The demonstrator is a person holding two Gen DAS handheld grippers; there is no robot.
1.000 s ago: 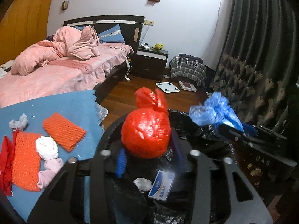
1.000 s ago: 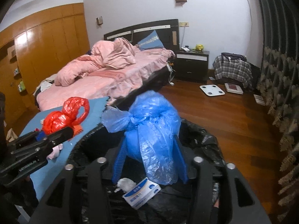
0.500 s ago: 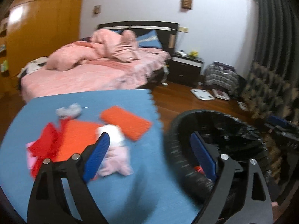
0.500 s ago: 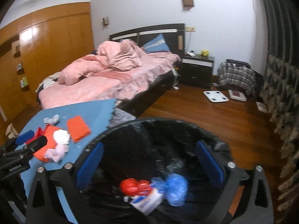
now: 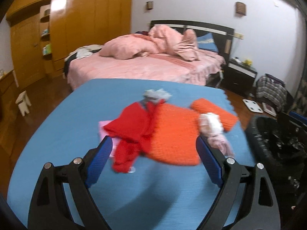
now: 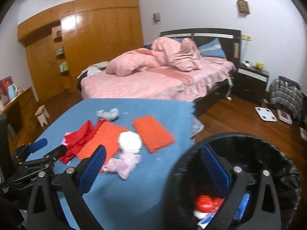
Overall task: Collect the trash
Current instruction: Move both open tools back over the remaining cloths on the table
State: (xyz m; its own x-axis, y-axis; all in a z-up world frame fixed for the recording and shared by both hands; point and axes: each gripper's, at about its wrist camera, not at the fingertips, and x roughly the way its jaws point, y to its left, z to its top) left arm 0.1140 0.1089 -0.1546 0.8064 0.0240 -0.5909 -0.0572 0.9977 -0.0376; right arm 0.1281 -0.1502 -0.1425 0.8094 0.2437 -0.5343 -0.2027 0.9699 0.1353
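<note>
Both bags now in bin (image 6: 284, 153); grippers seemingly empty, fingers (image 5: 99, 159) wide.

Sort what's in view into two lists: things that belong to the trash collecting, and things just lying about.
Part of the job:
- black trash bin
- red bag inside it
- grey crumpled wad
- white wad
- red scrap
- orange pads
- open left gripper and right gripper

Just lying about:
- bed
- nightstand
- bathroom scale
- small stool

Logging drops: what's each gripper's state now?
Left gripper: open, holding nothing.
Right gripper: open, holding nothing.
</note>
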